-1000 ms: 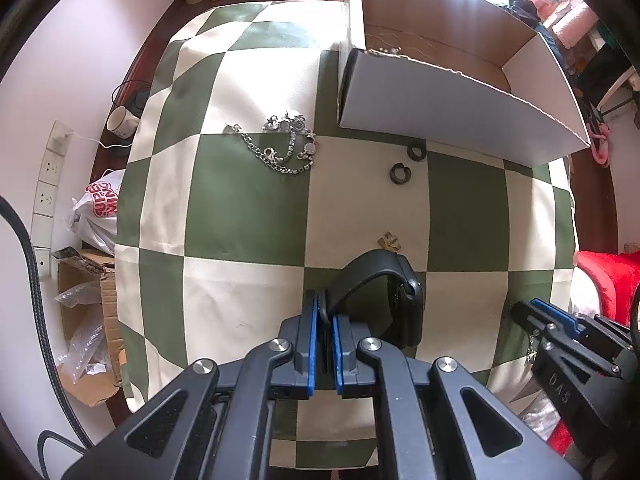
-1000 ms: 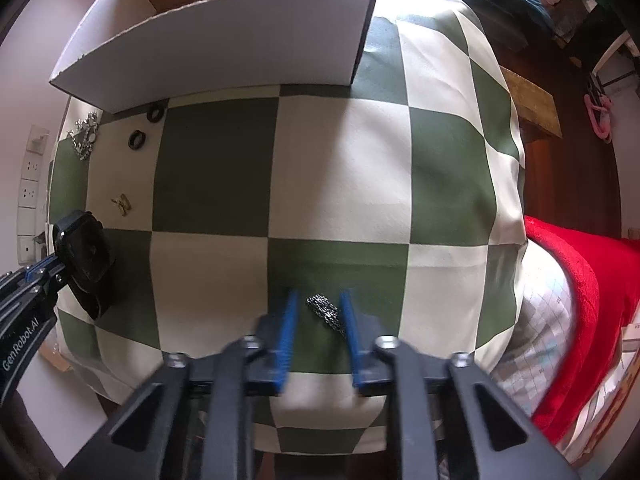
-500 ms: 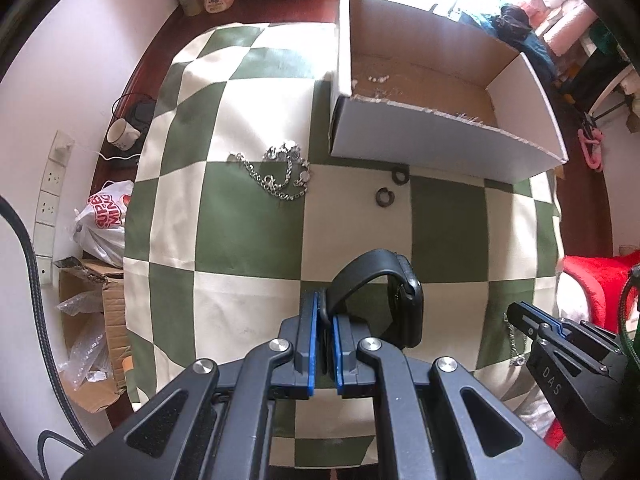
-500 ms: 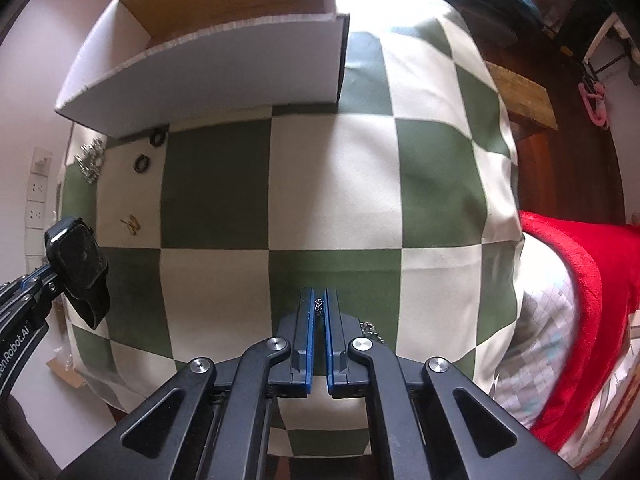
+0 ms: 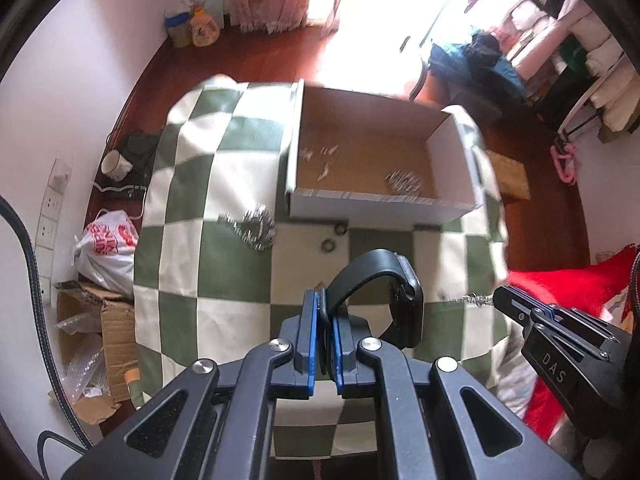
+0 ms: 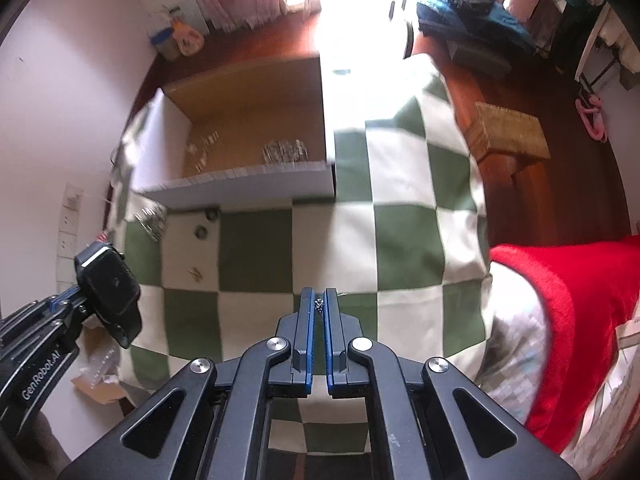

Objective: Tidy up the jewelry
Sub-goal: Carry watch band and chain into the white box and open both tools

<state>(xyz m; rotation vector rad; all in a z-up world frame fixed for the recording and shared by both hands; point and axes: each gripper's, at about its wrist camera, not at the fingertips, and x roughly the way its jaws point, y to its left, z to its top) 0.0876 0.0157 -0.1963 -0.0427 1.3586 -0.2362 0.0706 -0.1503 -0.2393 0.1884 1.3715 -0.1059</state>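
Note:
My left gripper (image 5: 324, 304) is shut on the strap of a black smartwatch (image 5: 404, 300), held high above the checked cloth; the watch also shows in the right wrist view (image 6: 110, 284). My right gripper (image 6: 319, 304) is shut on a thin silver chain (image 6: 319, 305), which trails from its tip in the left wrist view (image 5: 468, 299). An open cardboard box (image 5: 380, 204) at the far side of the table holds some silver pieces (image 5: 404, 180). On the cloth lie a silver chain necklace (image 5: 252, 228), two dark rings (image 5: 329, 245) and a small gold piece (image 6: 196, 274).
The table wears a green and white checked cloth (image 5: 236, 272). A red blanket (image 6: 568, 292) lies to the right. A plastic bag (image 5: 108, 248) and a torn carton (image 5: 96, 340) sit on the floor to the left, and a woven stool (image 6: 506, 136) to the right.
My right gripper shut on the thin chain and lifted it off the cloth. Both grippers have risen well above the table, so the box interior now shows.

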